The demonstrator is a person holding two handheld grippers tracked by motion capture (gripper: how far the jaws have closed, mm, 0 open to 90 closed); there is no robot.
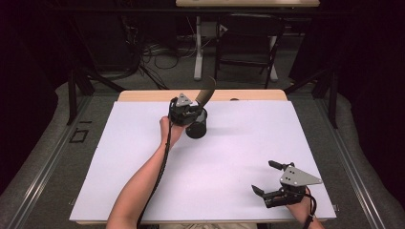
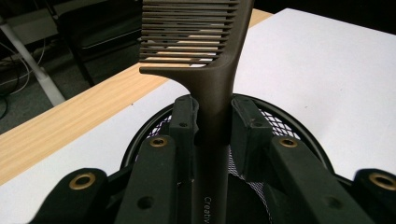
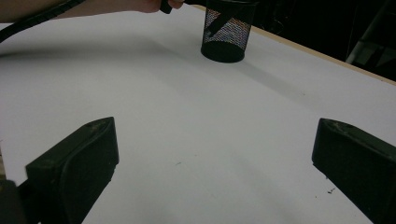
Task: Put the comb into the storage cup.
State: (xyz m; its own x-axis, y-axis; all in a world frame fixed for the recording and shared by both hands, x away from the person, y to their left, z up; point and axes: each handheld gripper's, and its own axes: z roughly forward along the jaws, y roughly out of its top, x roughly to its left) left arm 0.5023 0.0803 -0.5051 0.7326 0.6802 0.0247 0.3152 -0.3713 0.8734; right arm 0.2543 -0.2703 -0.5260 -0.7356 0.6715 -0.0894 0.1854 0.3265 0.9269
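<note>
One white tabletop [image 1: 229, 157], dark room

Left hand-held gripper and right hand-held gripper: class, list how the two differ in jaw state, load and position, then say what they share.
1. The left hand-held gripper is shut on the handle of a brown comb; the right hand-held gripper is open and holds nothing.
2. The left hand-held gripper hangs over the black mesh cup at the table's far side; the right hand-held gripper sits near the front right corner.
Shared: both are black, two-jawed and carried in a hand.

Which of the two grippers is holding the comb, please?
The left gripper, over the mesh cup, grips the comb; the right gripper is open and empty.
</note>
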